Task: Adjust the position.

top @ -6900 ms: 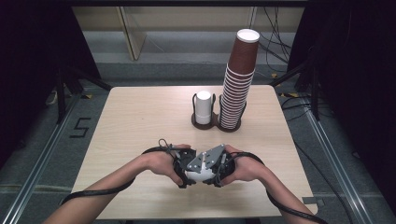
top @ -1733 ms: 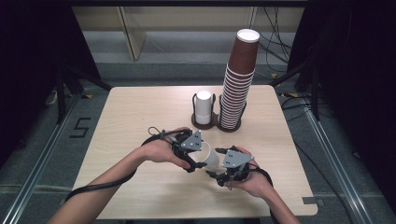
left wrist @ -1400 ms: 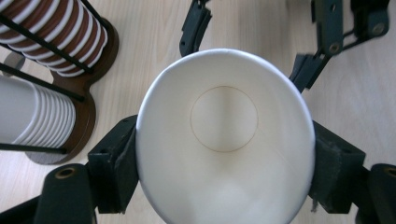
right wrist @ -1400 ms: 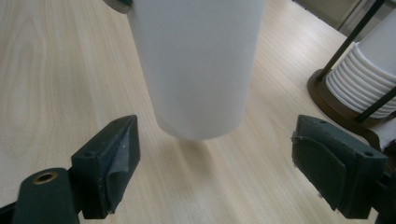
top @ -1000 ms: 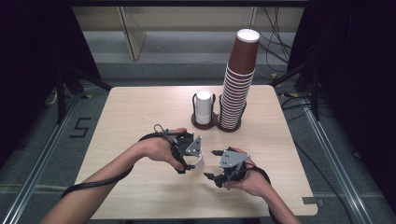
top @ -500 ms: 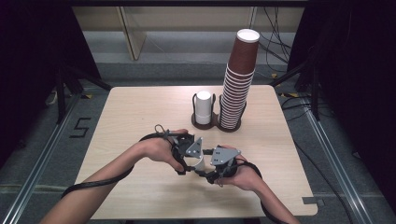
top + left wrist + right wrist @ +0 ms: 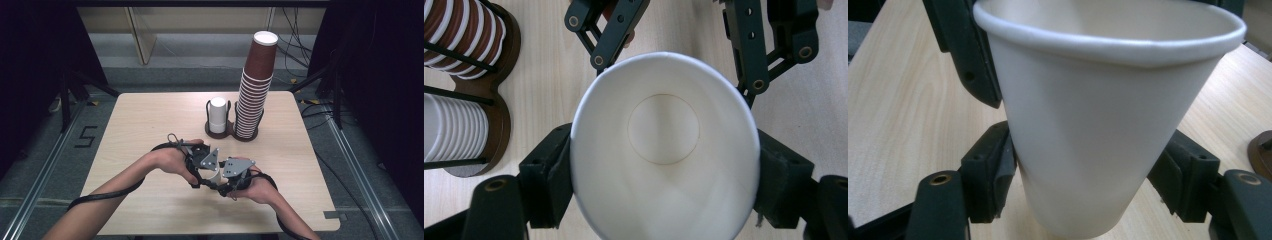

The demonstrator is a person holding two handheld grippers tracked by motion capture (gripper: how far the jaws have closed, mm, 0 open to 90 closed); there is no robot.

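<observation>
On the desk (image 7: pixel 150 115), near its front edge, both hand-held grippers pinch the cup (image 7: pixel 214 176): left hand-held gripper (image 7: pixel 199 172) at the rim, right hand-held gripper (image 7: pixel 225 186), just closed, lower down; we avoid crushing it.

Cup (image 7: pixel 1093 125) dead centre, upright, white, rim at twelve o'clock, base down at six. The right gripper (image 7: pixel 1088 175) has just been closing, and its jaws now press the cup's lower wall from eight and four o'clock. A second black jaw (image 7: pixel 965 50), the other gripper's, touches the cup at ten. Pale wooden table (image 7: pixel 898 100) behind; a brown base (image 7: pixel 1262 147) peeks in at three o'clock.
</observation>
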